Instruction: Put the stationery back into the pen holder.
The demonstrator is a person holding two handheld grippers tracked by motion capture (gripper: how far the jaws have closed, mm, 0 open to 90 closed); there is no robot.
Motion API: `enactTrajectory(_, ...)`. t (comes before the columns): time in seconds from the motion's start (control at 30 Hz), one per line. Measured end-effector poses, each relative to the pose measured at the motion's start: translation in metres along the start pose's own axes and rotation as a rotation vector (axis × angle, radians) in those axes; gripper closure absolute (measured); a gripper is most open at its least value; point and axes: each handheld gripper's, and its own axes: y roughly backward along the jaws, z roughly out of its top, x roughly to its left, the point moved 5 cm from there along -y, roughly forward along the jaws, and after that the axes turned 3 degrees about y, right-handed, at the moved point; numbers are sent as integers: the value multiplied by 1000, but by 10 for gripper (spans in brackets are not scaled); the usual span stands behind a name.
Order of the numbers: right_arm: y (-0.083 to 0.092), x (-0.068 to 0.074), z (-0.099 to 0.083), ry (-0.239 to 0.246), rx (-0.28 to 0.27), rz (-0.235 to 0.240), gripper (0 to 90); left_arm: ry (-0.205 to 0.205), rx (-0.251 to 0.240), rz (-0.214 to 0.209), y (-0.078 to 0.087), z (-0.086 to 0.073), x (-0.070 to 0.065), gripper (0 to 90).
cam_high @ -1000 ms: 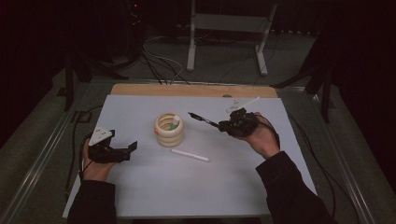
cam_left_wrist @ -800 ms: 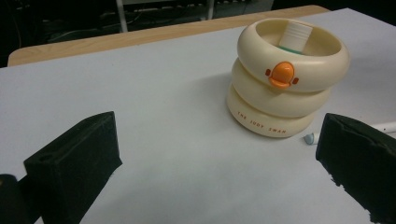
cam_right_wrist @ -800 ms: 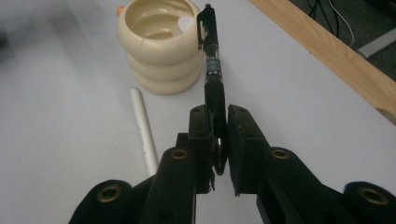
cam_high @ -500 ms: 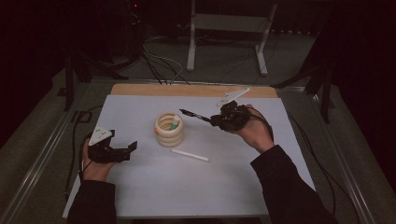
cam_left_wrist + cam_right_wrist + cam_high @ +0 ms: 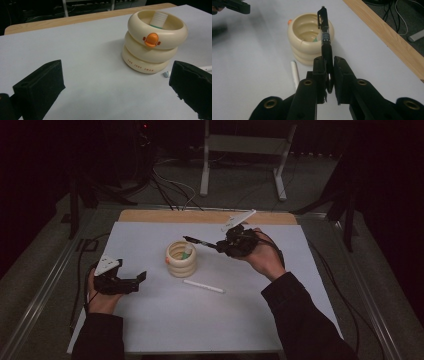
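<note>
The right gripper (image 5: 327,75) pinches a black pen (image 5: 325,37) tight in its fingers, held over the cream ring pot (image 5: 310,37). The left gripper (image 5: 120,85) has its fingers spread wide, holding nothing. Its view shows orange letters on the pot, plus a white pen (image 5: 203,286) just beside it on the table (image 5: 210,320)

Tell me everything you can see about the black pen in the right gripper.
The black pen is slim, with what looks like a plastic body, a pocket clip at its far end and a clear band with a label midway. The right gripper clamps its lower end between both jaws, so the pen points straight out from them, off the table, its clip end above the cream ringed holder without touching it. In the high view it lies nearly level, aimed toward the holder.
</note>
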Motion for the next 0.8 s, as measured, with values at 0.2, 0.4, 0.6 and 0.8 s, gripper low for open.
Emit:
enactTrajectory(0.2,-4,3,7,13,6,4,809,-1,1,-1,0,0,0,2)
enactTrajectory(0.4,-6,7,14,23,11,13,809,2,0,0,0,0,1,2)
enactTrajectory(0.6,-13,9,18,37,35,19,809,3,1,-1,0,0,1,2)
enactTrajectory(0.8,-17,9,23,46,46,23,809,5,-1,1,1,0,2,2)
